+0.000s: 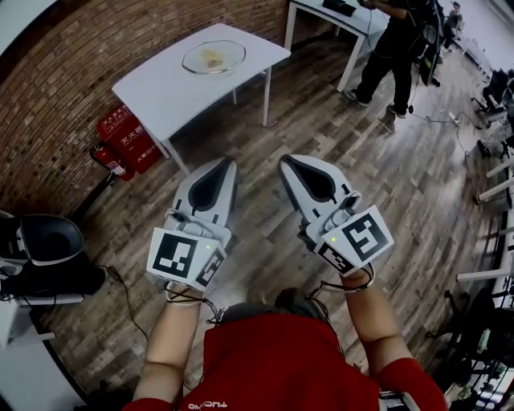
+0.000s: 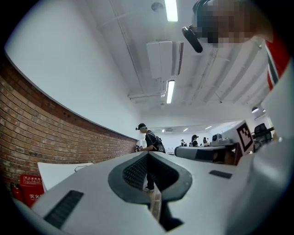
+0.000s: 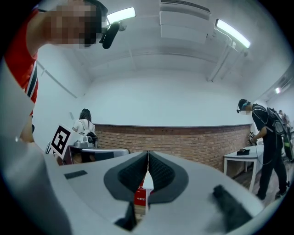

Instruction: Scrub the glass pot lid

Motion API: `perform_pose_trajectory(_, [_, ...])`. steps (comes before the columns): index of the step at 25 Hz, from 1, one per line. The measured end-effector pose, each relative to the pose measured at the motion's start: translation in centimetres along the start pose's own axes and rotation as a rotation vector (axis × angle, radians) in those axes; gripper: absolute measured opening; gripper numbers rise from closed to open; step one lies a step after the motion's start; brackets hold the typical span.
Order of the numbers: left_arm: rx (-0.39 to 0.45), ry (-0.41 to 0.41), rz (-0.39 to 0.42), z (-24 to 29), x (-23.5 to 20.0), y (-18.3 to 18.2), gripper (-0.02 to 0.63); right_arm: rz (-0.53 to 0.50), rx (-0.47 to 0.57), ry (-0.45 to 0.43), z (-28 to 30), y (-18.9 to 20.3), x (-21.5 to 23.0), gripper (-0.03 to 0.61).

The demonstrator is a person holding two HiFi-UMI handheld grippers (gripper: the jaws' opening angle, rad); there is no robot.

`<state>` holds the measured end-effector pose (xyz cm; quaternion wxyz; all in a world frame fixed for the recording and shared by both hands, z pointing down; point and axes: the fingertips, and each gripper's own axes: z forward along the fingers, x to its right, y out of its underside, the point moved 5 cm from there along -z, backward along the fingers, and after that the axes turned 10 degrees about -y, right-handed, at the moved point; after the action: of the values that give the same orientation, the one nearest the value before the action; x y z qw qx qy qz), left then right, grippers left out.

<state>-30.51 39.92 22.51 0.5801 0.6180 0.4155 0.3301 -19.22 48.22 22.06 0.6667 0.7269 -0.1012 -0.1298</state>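
The glass pot lid (image 1: 214, 57) lies on a white table (image 1: 169, 88) at the far side of the head view, with a yellowish patch in its middle. My left gripper (image 1: 226, 163) and right gripper (image 1: 286, 163) are held side by side over the wooden floor, well short of the table. Both point toward it and both are shut with nothing between the jaws. In the left gripper view the left gripper (image 2: 147, 154) aims level across the room, tips touching. In the right gripper view the right gripper (image 3: 148, 153) faces the brick wall, tips together.
Red fire extinguisher boxes (image 1: 127, 136) stand against the brick wall left of the table. A second white table (image 1: 337, 18) stands behind, with a person in black (image 1: 393, 44) beside it. A dark chair (image 1: 44, 249) sits at the left. Desks line the right edge.
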Motion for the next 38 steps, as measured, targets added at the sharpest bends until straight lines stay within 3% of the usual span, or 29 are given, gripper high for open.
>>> perform_pose_trajectory(12, [0.014,-0.059,-0.019,6.6,-4.8,1.2,0.017,-0.007,-0.001,-0.040,5.2,1.6,7.8,0.031])
perform_pose_trajectory(28, [0.019,-0.235,0.010,26.7,-11.1,3.6,0.017,-0.009,0.022,-0.214,15.5,3.7,28.8,0.031])
perform_pose_trajectory(38, [0.000,-0.313,0.027,33.0,-14.0,4.7,0.017,0.015,0.005,-0.258,19.9,5.5,36.5,0.031])
